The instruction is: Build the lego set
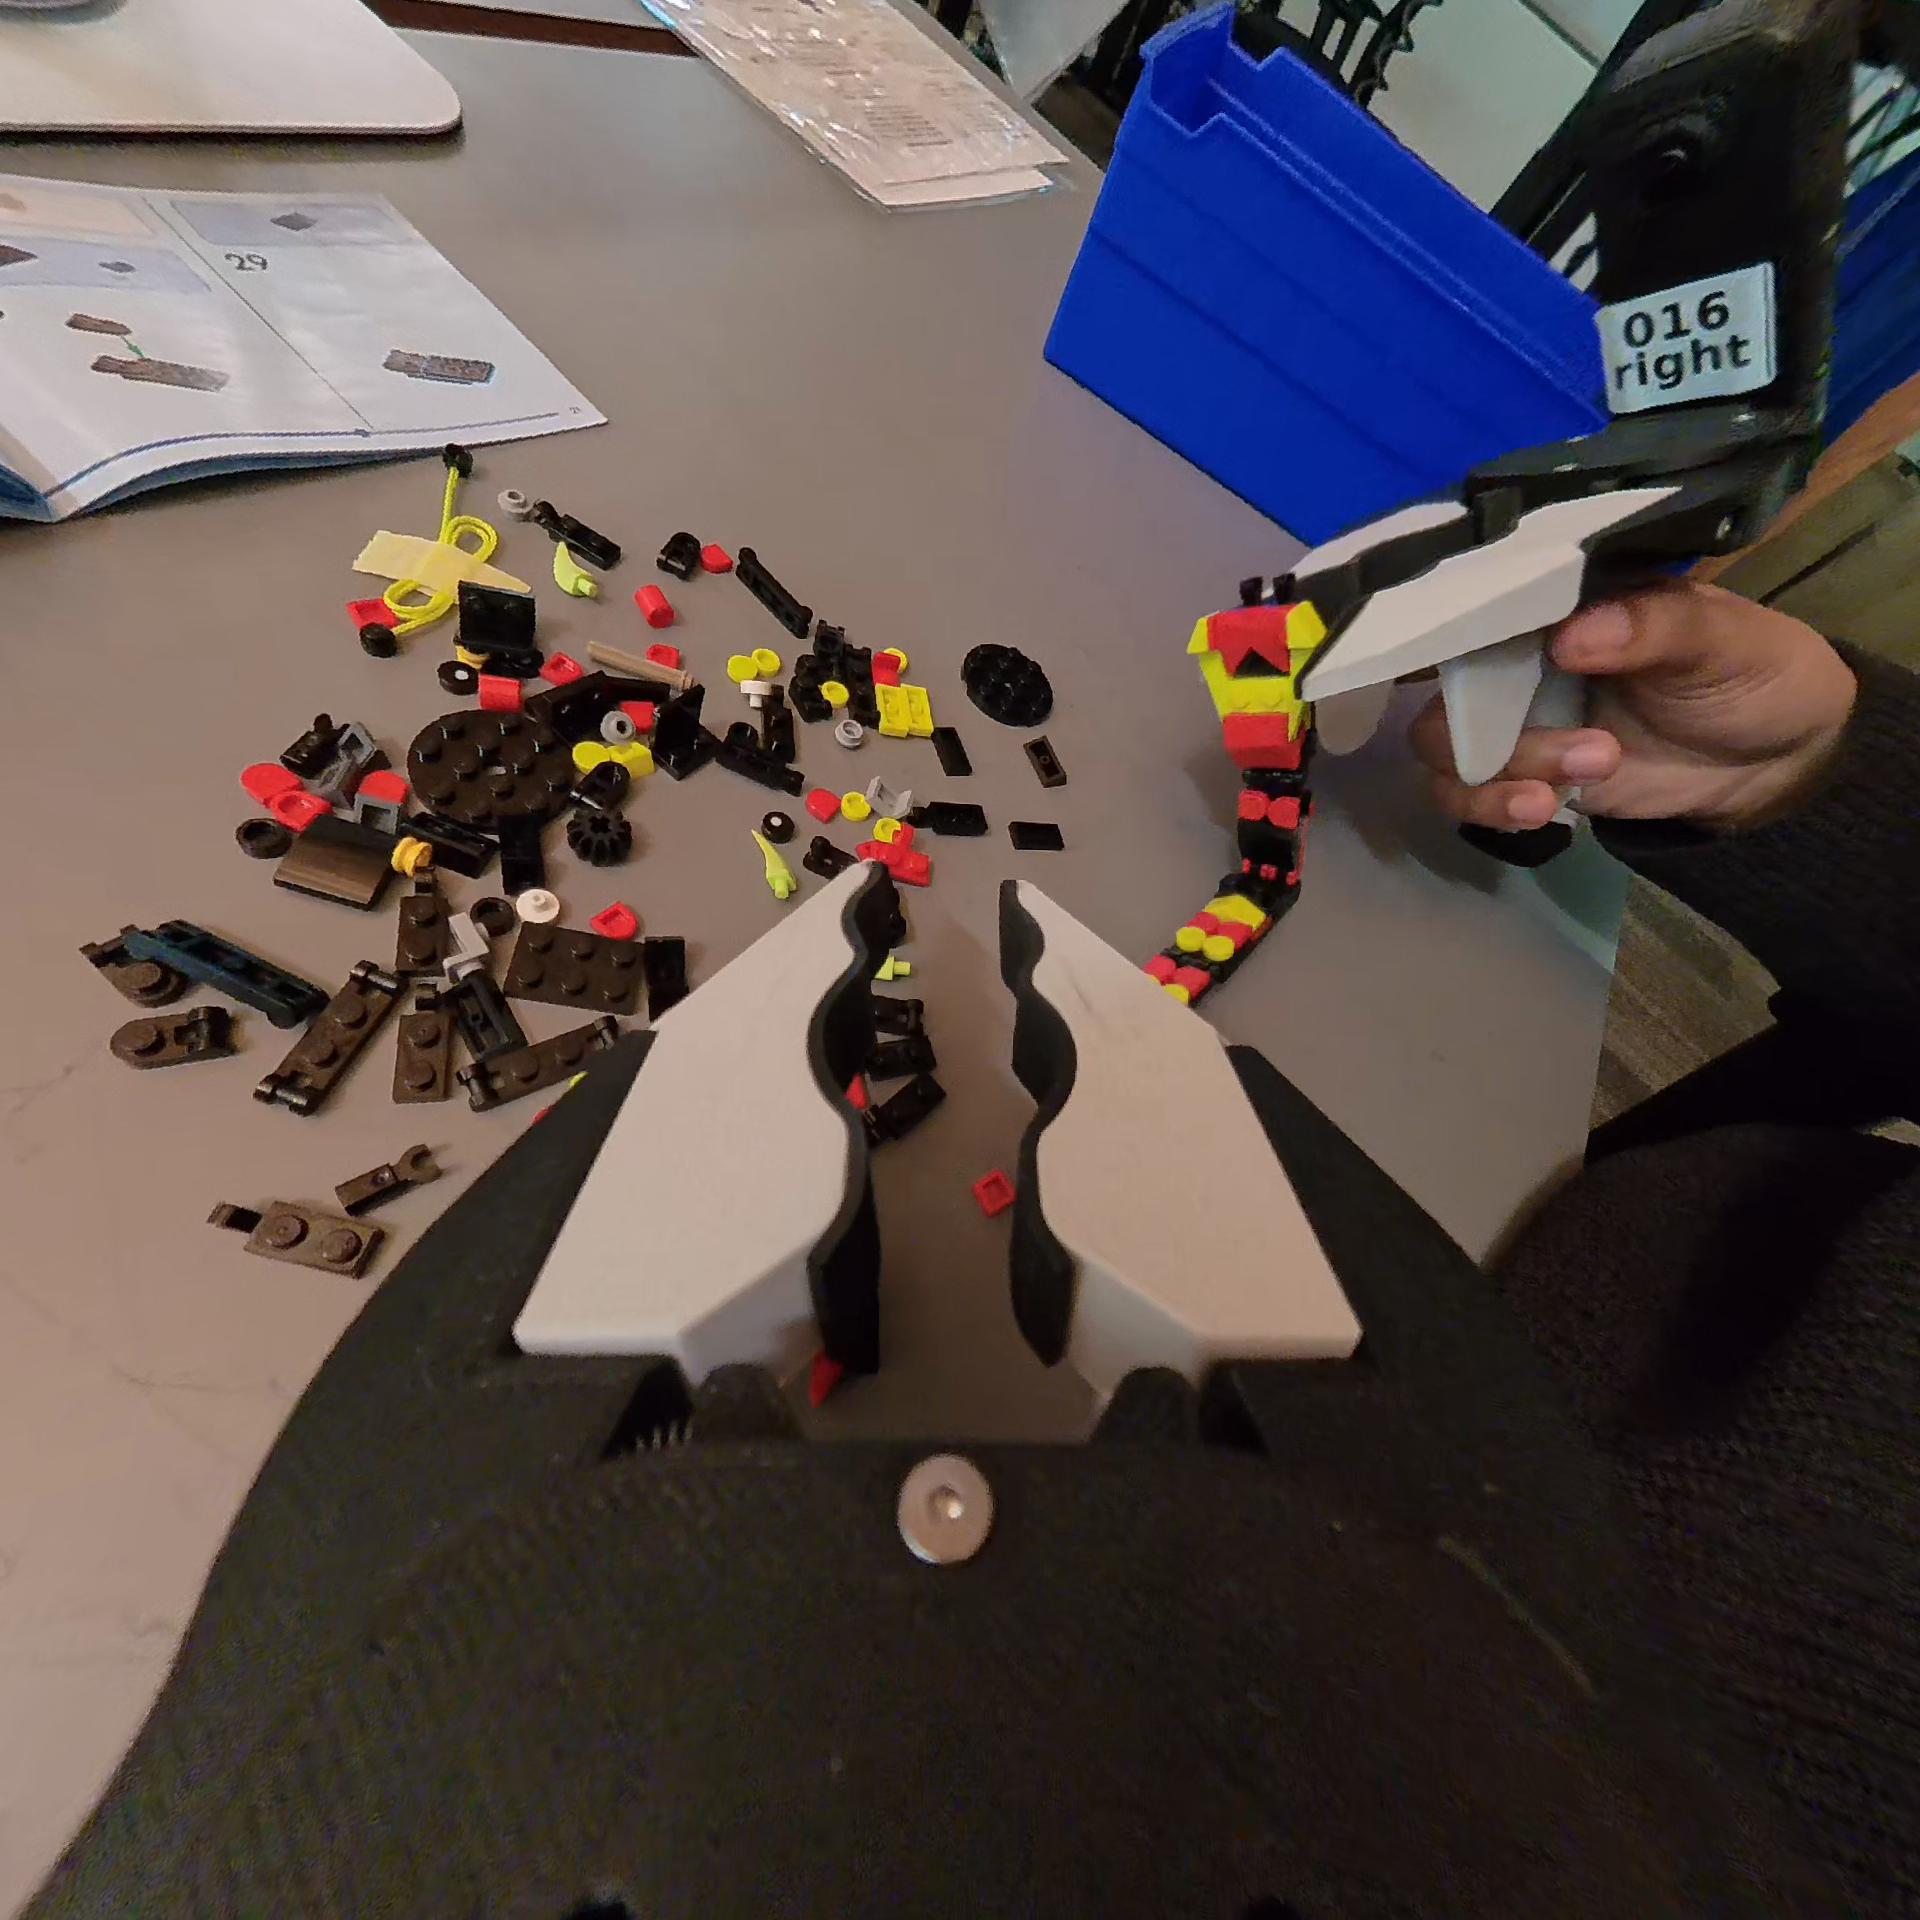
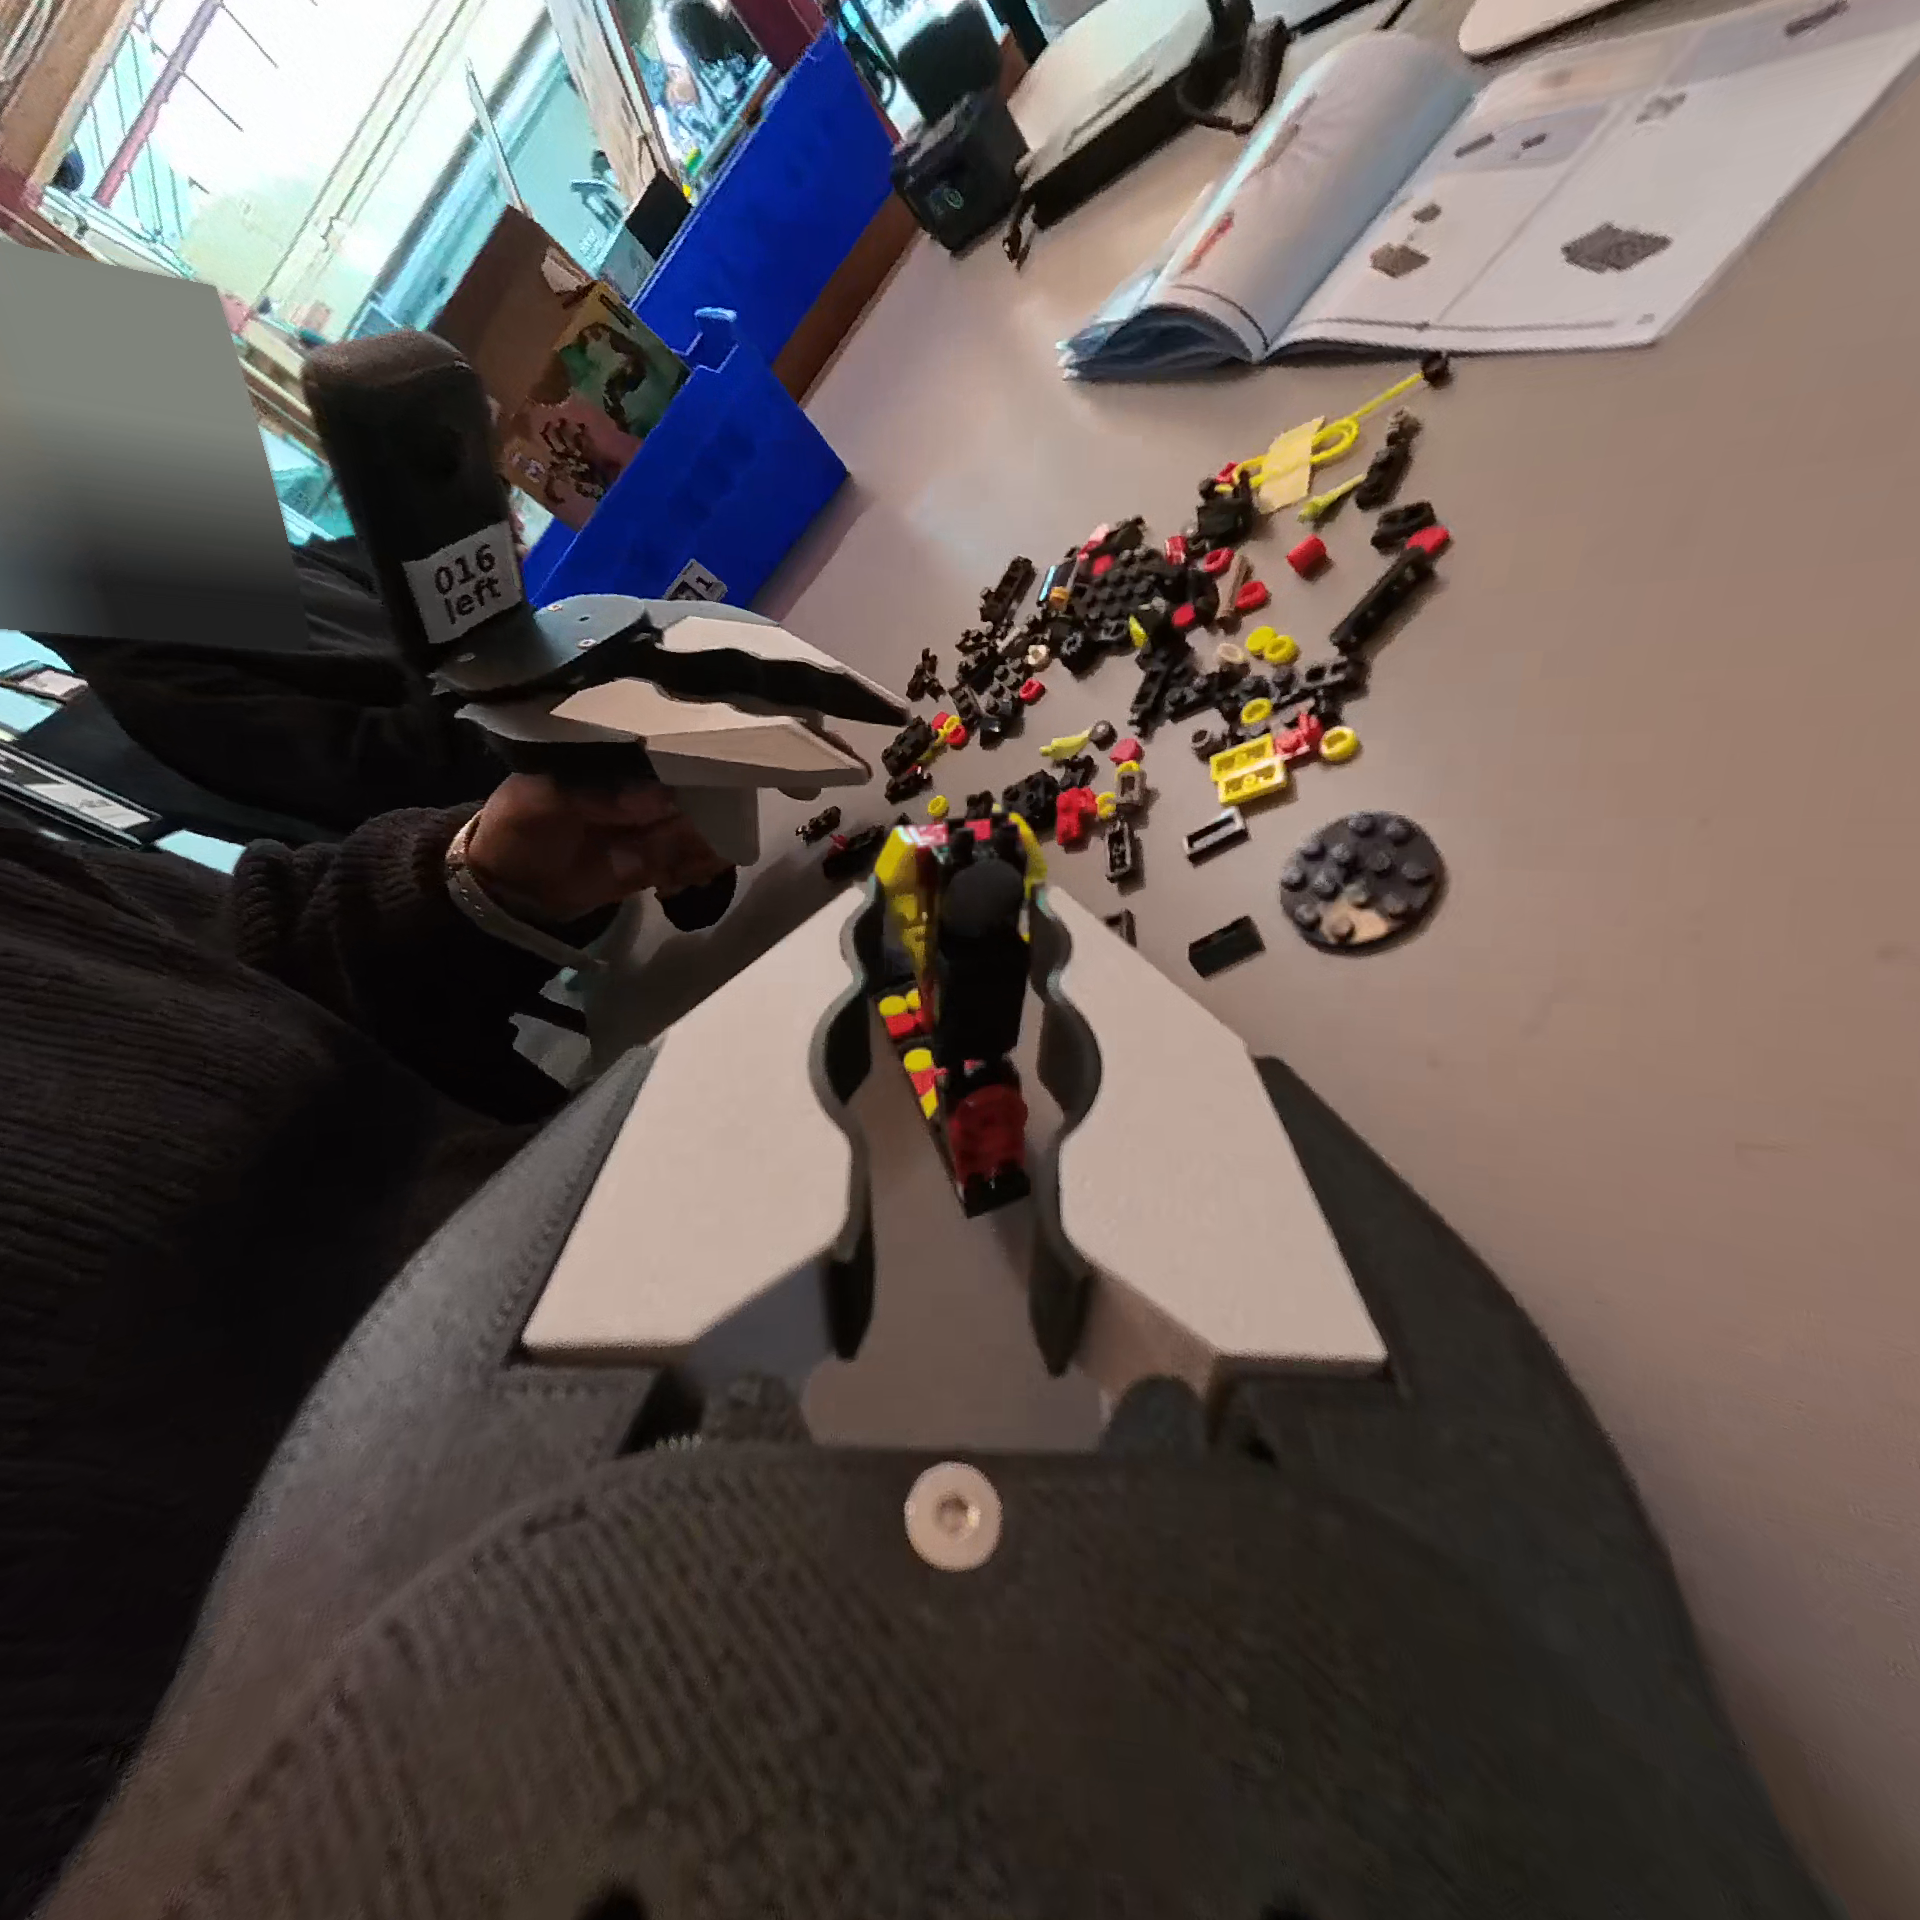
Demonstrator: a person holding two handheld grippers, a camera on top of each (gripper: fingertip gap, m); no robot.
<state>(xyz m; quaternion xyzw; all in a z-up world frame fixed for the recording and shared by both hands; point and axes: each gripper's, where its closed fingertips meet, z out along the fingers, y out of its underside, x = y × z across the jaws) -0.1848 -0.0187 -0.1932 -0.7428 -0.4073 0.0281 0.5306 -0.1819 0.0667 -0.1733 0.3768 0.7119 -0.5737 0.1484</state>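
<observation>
Right claw (image 2: 951, 894): clenched on my half-built snake model (image 2: 971, 1039), gripping it near the head, fingers pressed to both sides.
Left claw (image 1: 940, 888): released, fingers apart with nothing between them, hovering above the near edge of the loose pieces.
Snake model in left wrist view (image 1: 1257, 717): head of red, yellow and black held up, the jointed tail hanging down and curling onto the bench (image 1: 810, 343) at the right edge of the pile.
Loose pieces (image 1: 582, 790): spread over the middle of the bench, mostly black plates, with small red and yellow bits mixed in.
Small red tile (image 1: 992, 1192): lies alone on the bench just below my open left claw, apart from the heap.
Round black plate (image 1: 1006, 684): at the far right of the pile, near the snake's head.
Instruction booklet (image 1: 260, 332): open at far left, beyond the pieces.
Blue bin (image 1: 1299, 291): far right, behind my right claw.
Step in hand, as I judge it: pick the next small part with the left claw and bring it to the model.
Doing it well: I should come down straight over one piece, pinch it by its edges so the studs stay free, and keep the right claw steady, since the jointed tail may swing.
</observation>
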